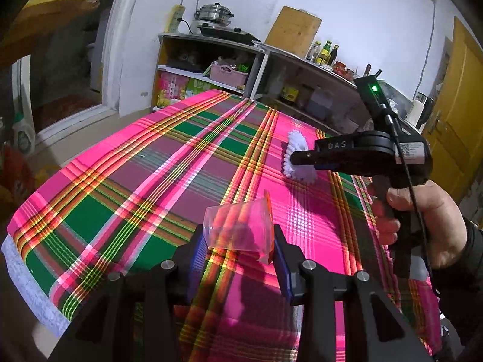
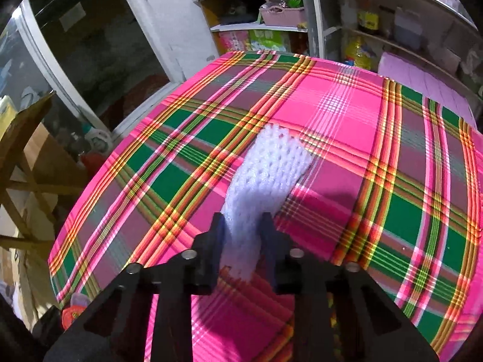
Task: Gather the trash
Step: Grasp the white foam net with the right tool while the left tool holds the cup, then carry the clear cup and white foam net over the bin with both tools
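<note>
cup [image 1: 238, 229] on its side above tablecloth [image 1: 126, 187] | foam net [image 1: 297, 158] behind, right | shelves [image 1: 208, 69] beyond

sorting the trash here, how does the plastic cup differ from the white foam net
The plastic cup is clear and smooth-walled; the white foam net is opaque with an open mesh. The cup lies sideways across the left gripper; the net stretches forward from the right gripper over the plaid tablecloth. The cup keeps its shape; the net is pinched narrow at the pads. Both are clamped in a gripper.

Pink, green and yellow plaid tablecloth [image 2: 347, 114]; white foam net [image 2: 271, 166]; clear plastic cup [image 1: 238, 229]; yellow door [image 1: 452, 138]
</note>
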